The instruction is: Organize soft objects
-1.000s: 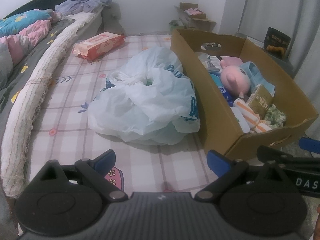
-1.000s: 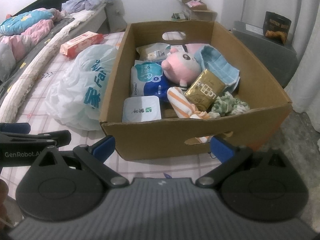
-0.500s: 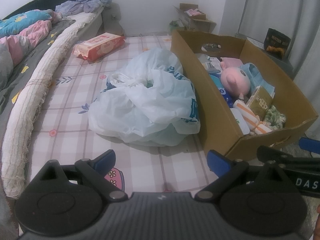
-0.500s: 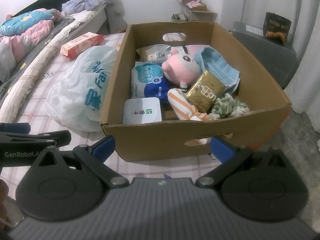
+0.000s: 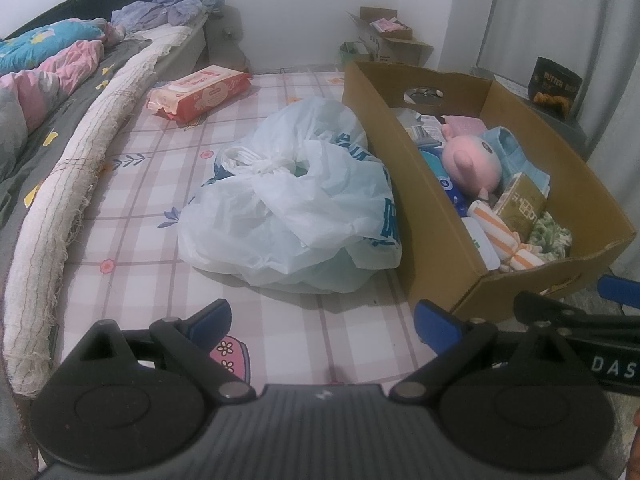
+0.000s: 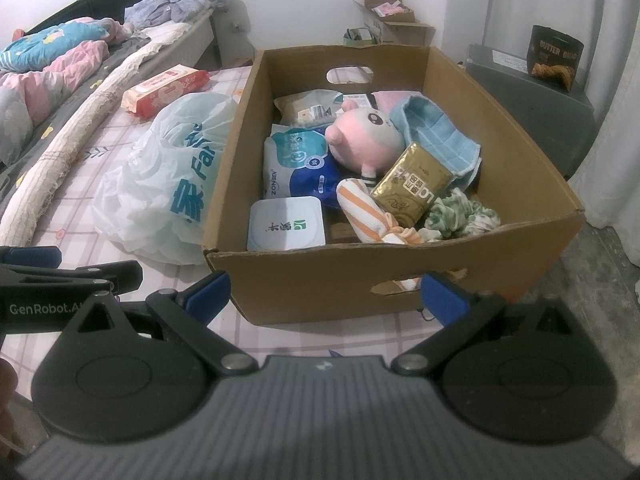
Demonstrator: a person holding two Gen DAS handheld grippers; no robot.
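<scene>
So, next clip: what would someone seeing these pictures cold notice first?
Probably the open brown cardboard box on the checked bedsheet, crammed with soft things, above all the round pink plush toy near its middle beside a folded light-blue cloth. Against the box's left wall slumps a crumpled white plastic shopping bag with teal lettering. Both grippers, left and right, hang open and empty in front.

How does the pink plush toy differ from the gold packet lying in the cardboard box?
1. The pink plush toy is rounded and puffy; the gold packet is flat and rectangular.
2. The plush toy is matte with an eye on its face; the packet is shiny with printed lettering.
3. The plush toy sits farther back in the cardboard box; the packet is nearer the front.

Both rest on other items inside.
</scene>
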